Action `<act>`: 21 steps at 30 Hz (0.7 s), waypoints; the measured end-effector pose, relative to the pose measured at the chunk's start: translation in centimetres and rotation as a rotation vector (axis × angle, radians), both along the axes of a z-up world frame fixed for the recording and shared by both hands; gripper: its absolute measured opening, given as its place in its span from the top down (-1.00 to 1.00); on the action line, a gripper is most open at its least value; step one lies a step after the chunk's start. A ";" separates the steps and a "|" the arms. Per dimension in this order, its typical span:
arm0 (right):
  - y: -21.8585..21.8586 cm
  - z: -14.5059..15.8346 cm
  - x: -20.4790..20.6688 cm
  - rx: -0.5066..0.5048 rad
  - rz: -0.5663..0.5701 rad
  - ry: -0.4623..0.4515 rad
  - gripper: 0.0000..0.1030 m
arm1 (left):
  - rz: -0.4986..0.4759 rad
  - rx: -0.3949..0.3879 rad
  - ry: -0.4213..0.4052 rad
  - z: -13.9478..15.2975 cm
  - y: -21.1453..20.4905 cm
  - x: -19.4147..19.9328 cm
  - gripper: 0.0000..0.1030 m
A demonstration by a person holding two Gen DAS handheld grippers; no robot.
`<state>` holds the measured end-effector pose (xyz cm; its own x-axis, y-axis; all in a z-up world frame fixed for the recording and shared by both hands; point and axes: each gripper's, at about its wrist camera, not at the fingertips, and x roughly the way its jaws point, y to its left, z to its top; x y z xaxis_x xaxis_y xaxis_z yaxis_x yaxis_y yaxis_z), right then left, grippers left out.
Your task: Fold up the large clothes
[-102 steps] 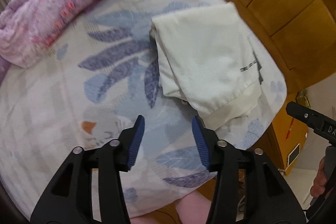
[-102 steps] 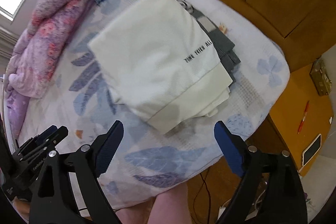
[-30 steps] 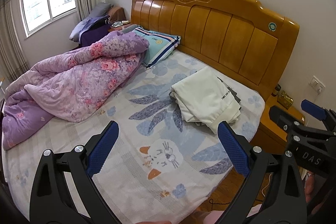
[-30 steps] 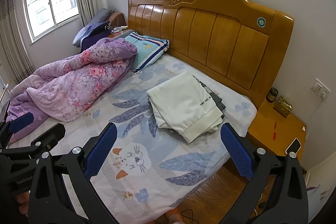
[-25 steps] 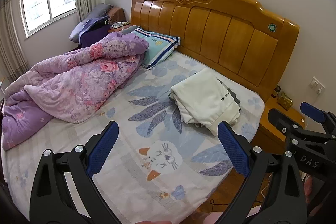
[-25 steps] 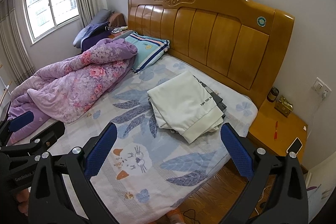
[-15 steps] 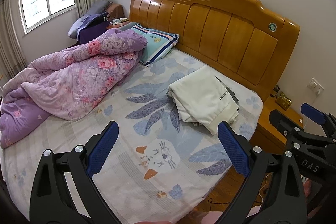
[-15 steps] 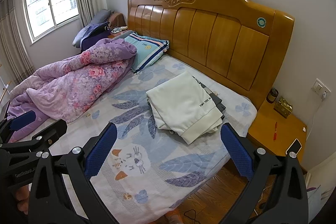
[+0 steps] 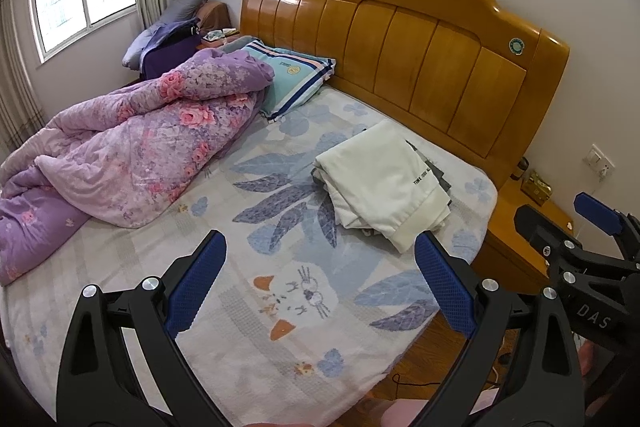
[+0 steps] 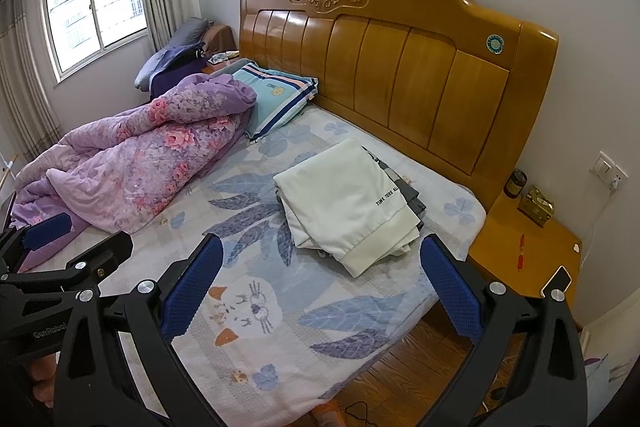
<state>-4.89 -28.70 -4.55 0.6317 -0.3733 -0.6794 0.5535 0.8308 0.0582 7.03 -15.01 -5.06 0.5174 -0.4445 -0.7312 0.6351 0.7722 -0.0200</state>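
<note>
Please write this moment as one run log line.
left claw: open, empty | right claw: open, empty | white garment: folded, on dark clothes

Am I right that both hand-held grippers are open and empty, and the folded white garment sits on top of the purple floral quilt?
Not quite. The left hand-held gripper and right hand-held gripper are open and empty, but the folded white garment lies on grey folded clothes on the leaf-print bedsheet, near the headboard. The right wrist view shows the purple floral quilt well apart from it.
</note>
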 end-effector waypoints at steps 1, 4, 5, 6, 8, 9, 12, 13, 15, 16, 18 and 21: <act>0.0 0.0 0.0 0.000 -0.001 0.000 -0.85 | -0.004 0.001 -0.002 0.0 -0.1 0.0 -0.86; -0.2 0.0 0.0 0.000 -0.004 -0.001 -0.85 | -0.011 -0.001 0.001 0.0 -0.2 0.1 -0.86; -0.3 0.0 0.0 0.001 -0.004 -0.002 -0.85 | -0.012 -0.001 0.003 0.0 -0.3 0.1 -0.86; -0.4 -0.1 0.1 0.002 -0.003 0.000 -0.85 | -0.013 0.000 0.002 0.0 -0.3 0.2 -0.86; -0.4 -0.1 0.2 0.003 -0.003 0.003 -0.85 | -0.012 0.000 0.003 0.0 -0.3 0.2 -0.86; -0.5 0.0 0.2 0.002 -0.004 0.004 -0.85 | -0.012 -0.001 0.005 0.0 -0.3 0.2 -0.86; -0.6 -0.1 0.3 0.002 -0.005 0.002 -0.85 | -0.014 -0.002 0.003 0.0 -0.3 0.2 -0.86; -0.6 -0.1 0.4 0.003 -0.005 0.002 -0.85 | -0.014 0.001 0.002 0.0 -0.3 0.2 -0.86; -0.6 -0.2 0.4 0.003 -0.006 0.004 -0.85 | -0.014 0.003 0.001 0.0 -0.4 0.3 -0.86; -0.5 -0.2 0.4 0.004 -0.006 0.005 -0.85 | -0.014 0.003 0.002 0.0 -0.4 0.3 -0.86; -0.6 -0.2 0.5 0.002 -0.005 0.004 -0.85 | -0.013 0.002 0.002 0.0 -0.5 0.3 -0.86; -0.5 -0.3 0.5 0.003 -0.007 0.006 -0.85 | -0.013 0.003 0.002 0.0 -0.5 0.3 -0.86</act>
